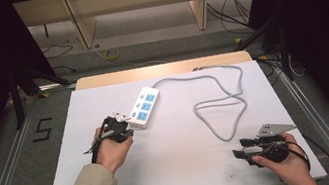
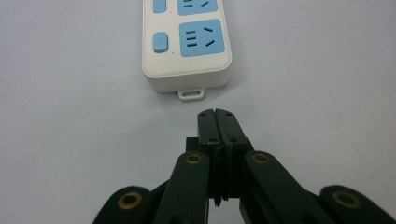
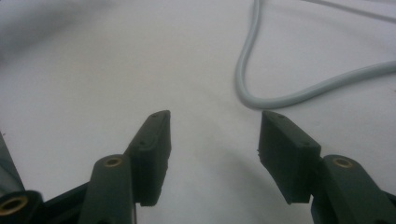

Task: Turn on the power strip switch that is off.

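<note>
A white plastic power strip with blue socket faces (image 1: pixel 143 107) lies a little left of the middle of the high view on the white table top (image 1: pixel 176 171). Its long axis runs diagonally, from the lower left up to the upper right, where its grey round cable (image 1: pixel 224 100) leaves it and loops through the right half of the frame. In the left gripper view the strip (image 2: pixel 187 42) sits at the top centre, its near end with a small hanging tab pointing down the frame. No brand or lettering can be read on it; a black digit 5 (image 1: pixel 43 129) is marked on the floor at the left edge of the high view

The left gripper (image 2: pixel 217 116) has its black jaws pressed together with nothing between them, tips just short of the tab. The right gripper (image 3: pixel 214 135), at the lower right of the high view, has its jaws spread wide and empty, over bare table near a bend of the cable (image 3: pixel 280 93)
</note>
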### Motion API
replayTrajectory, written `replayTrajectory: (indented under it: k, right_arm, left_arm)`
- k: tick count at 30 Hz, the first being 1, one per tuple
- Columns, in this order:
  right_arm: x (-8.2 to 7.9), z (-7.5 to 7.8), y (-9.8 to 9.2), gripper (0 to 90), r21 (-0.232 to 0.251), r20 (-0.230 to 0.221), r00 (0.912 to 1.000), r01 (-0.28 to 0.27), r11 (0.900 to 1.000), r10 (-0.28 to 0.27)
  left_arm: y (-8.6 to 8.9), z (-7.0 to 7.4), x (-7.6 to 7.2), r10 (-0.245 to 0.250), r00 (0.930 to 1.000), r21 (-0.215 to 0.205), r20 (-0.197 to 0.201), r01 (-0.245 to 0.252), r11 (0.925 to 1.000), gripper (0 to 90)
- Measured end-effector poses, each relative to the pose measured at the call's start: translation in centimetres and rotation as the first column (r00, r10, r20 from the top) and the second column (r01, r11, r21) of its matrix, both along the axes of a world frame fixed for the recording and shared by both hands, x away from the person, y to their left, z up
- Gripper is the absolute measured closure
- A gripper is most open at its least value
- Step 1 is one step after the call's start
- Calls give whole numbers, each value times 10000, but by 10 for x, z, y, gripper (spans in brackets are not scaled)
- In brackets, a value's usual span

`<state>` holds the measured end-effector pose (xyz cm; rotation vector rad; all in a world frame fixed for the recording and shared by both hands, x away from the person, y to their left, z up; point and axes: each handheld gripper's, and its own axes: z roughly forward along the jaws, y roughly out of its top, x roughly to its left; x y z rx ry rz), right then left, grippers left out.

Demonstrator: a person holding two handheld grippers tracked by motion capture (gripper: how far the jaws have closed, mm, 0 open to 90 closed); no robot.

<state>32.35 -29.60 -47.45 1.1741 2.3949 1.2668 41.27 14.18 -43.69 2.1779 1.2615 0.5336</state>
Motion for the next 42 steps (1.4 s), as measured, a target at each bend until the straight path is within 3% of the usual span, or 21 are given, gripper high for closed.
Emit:
replayTrajectory:
  k: [42]
  right_arm:
    - [0,0,0,449,19,22,10000,-12,10000,12]
  left_arm:
    - [0,14,35,341,9994,31,-14,-341,9994,896]
